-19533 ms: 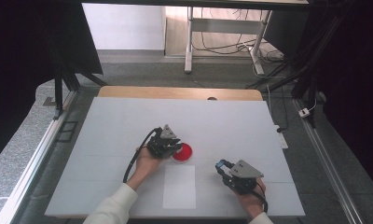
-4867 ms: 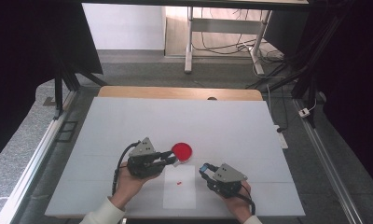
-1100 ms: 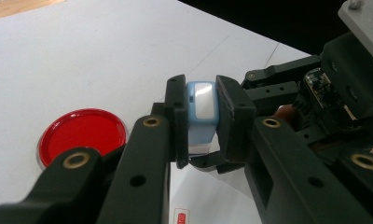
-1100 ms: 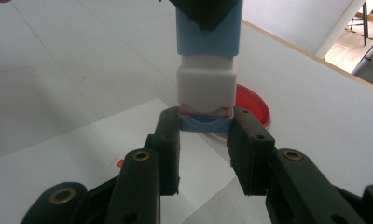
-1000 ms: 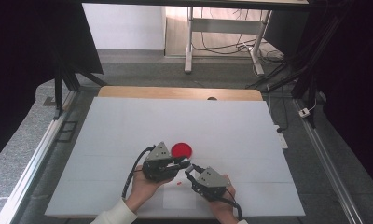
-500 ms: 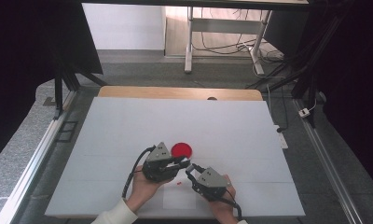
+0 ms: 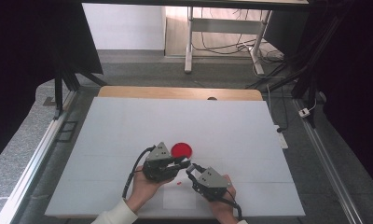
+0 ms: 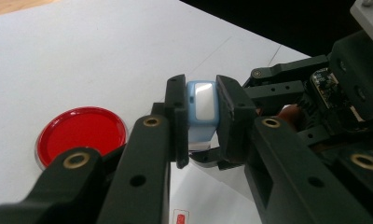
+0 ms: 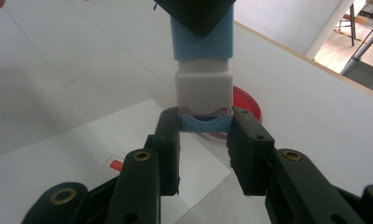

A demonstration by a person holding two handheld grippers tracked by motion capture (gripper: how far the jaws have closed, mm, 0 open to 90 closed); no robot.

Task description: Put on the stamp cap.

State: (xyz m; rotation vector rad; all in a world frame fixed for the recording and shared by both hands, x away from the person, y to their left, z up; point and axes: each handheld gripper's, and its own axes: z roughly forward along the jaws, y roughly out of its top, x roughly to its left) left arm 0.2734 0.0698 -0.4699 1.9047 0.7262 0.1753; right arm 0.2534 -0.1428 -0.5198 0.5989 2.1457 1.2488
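- Left gripper [image 7: 183, 164] of yours was clamped on the blue-and-white stamp [image 8: 202, 109], holding it just above the table [image 7: 128, 126], beside the red ink pad [image 7: 181, 150].
- Right gripper [image 9: 204, 125] met it from the near right, its jaws closed on the stamp's blue end piece, apparently a cap.
- Judging by this, you had the stamp gripped at both ends, but the two parts were not yet pulled apart; inking and pressing onto the white paper sheet [image 7: 180, 198] looked left to do.
- High view placed both grippers tip to tip over the sheet, the stamp too small to make out.
- Right gripper view showed the stamp's white middle section and a small red mark [image 9: 115, 164] on the sheet.
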